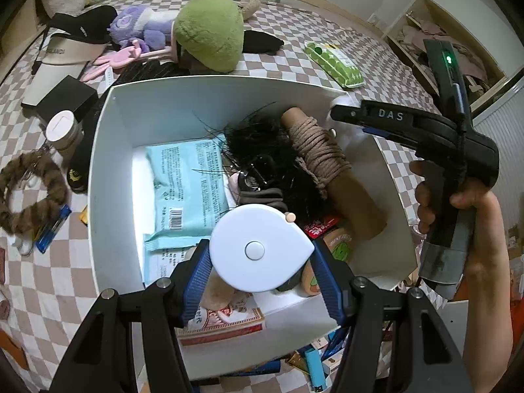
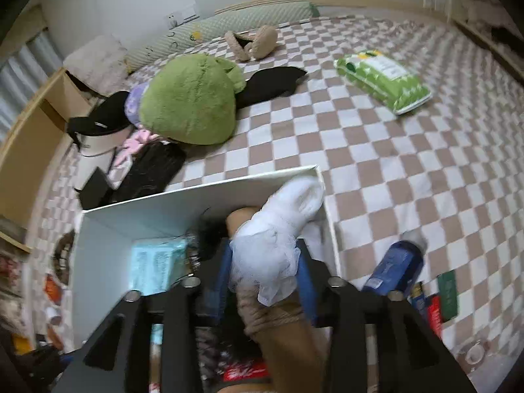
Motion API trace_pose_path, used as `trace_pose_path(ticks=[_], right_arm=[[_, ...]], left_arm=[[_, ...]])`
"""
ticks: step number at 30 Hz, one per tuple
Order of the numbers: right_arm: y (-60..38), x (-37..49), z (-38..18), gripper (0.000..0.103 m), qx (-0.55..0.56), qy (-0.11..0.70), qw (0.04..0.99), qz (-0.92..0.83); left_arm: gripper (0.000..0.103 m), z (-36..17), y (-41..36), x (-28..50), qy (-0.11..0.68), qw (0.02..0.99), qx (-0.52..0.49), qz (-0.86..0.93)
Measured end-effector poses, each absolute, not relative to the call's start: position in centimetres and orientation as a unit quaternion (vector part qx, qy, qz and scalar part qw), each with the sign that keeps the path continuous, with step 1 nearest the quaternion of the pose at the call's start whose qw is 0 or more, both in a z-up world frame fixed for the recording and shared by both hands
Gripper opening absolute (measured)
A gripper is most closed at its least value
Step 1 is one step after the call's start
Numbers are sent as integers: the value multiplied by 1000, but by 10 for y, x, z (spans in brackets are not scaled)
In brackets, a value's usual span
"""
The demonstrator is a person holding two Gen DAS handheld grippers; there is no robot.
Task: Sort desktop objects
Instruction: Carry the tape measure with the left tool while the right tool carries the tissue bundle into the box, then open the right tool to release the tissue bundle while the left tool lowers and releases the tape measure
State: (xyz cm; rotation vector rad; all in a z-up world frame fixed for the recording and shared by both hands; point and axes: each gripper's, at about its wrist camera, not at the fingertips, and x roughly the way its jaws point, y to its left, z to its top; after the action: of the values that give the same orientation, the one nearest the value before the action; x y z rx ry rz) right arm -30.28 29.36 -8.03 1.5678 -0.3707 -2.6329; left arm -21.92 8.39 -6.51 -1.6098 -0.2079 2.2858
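A white box (image 1: pixel 108 170) stands on the checkered bed cover and holds a teal packet (image 1: pixel 186 183), black hair (image 1: pixel 262 150), a rope-wound cardboard tube (image 1: pixel 324 160) and snack packs. My left gripper (image 1: pixel 260 262) is shut on a white round tape measure (image 1: pixel 258 249) and holds it over the box's near side. My right gripper (image 2: pixel 262 271) is shut on a white mesh cloth (image 2: pixel 278 239) over the box's right corner (image 2: pixel 319 177); in the left wrist view its body (image 1: pixel 425 124) reaches in from the right.
A green plush (image 1: pixel 209 29), purple plush (image 1: pixel 140 26), caps (image 1: pixel 82 29), black box (image 1: pixel 65 98), white jar (image 1: pixel 62 131) and fur ring (image 1: pixel 29 193) lie left and behind. A green wipes pack (image 2: pixel 383 78) and blue bottle (image 2: pixel 396 265) lie right of the box.
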Motion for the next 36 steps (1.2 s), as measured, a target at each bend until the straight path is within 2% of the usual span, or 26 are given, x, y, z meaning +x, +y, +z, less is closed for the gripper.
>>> trace_pose_path(ticks=[1,2,8,17,36], right_arm=[[293,-304,-80,69,507,-115,24,-854],[293,-305,-80,70,506,-110,21,-855],[291,-307,-81,70,503,-90,16,-859],[292,-294,-67,70,498,-107,38,-860],[290,-257,-59,70,528,-72,53,-845]], left_arm=[[61,-66,85,-220,-73,169,-567,803],[61,-67,85,-221,-74,169,-567,803],[61,-72,88,-226,-76,170,-571,799],[61,-78,102,-222,-88,194,-589,780],[61,-102,188,-216,-32,230,-609,758]])
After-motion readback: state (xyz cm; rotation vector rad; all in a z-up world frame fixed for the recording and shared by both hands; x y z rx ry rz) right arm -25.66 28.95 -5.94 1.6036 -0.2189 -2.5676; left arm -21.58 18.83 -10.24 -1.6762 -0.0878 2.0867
